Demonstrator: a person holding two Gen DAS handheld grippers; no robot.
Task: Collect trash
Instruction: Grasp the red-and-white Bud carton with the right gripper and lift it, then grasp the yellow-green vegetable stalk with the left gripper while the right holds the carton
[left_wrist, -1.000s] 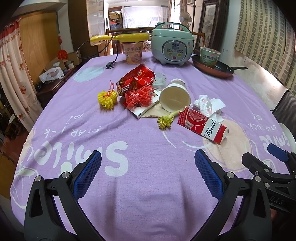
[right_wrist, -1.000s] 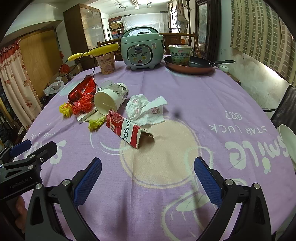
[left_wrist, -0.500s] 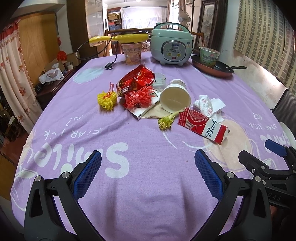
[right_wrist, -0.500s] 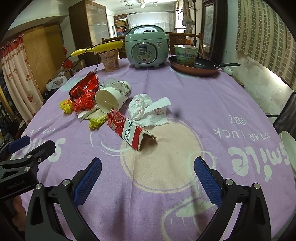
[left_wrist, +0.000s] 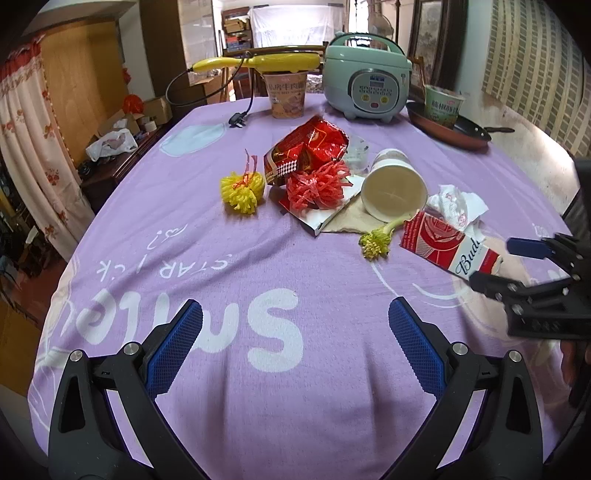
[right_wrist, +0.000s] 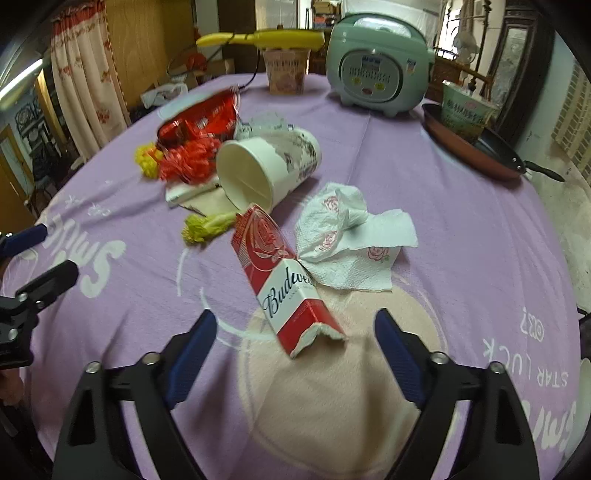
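1. Because the red carton (right_wrist: 291, 291) lies flat with its torn end nearest, the right tool (right_wrist: 295, 341) sits low just short of it, jaws apart and just now narrowing, nothing between them.
2. Beside the carton a crumpled tissue (right_wrist: 351, 243) touches it; a tipped cup (right_wrist: 269, 166) and red wrappers (left_wrist: 314, 155) crowd behind.
3. Over bare purple cloth the left tool (left_wrist: 291, 341) hangs released, empty.
4. Open desk (left_wrist: 221, 258) around the carton's near end leaves room; I'd judge the tissue could snag.
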